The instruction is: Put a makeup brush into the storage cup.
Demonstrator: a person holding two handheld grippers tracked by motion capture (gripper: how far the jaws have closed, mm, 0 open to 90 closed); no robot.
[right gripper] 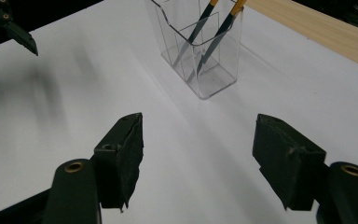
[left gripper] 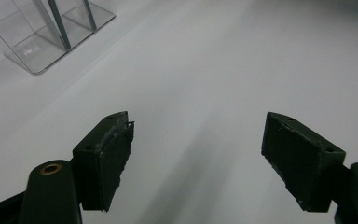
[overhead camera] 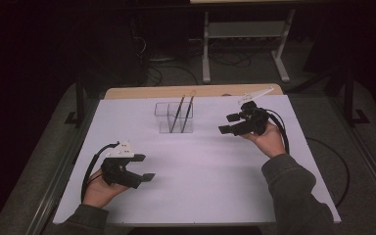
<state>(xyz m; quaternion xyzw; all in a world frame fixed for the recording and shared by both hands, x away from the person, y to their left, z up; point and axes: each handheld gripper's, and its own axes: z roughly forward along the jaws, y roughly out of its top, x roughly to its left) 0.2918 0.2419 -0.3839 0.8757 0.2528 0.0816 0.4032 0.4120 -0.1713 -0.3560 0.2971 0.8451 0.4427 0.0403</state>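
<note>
Left gripper (overhead camera: 147,167): we are holding it low at the near left of the counter (overhead camera: 205,186), in the left hand (overhead camera: 99,190). Its jaws are standing spread wide, with nothing but bare white surface between them, as the left gripper view (left gripper: 198,154) is showing.

Left cable: it is looping from the gripper's body back along the left wrist.

Counter: it is lying white and flat under both hands, with a strip of pale wood (overhead camera: 142,91) showing along its far edge.

Right gripper (overhead camera: 228,123): we are holding it farther off, at the right, in the right hand (overhead camera: 269,139), and pointing it left toward the middle of the counter. Its jaws are standing spread with nothing between them; the right gripper view (right gripper: 198,154) is showing only white surface in the gap.

Clear holder (overhead camera: 174,118): it is standing upright at the far middle of the counter, well apart from the left gripper and near the right one, to that gripper's left.

Two pencils (overhead camera: 183,113): they are leaning inside the clear holder, side by side, with their upper ends tilting toward the far right and rising above the rim. We cannot tell which compartment each is sitting in.

Floor beyond: a grey metal frame (overhead camera: 245,44) is standing in the dark past the counter.
</note>
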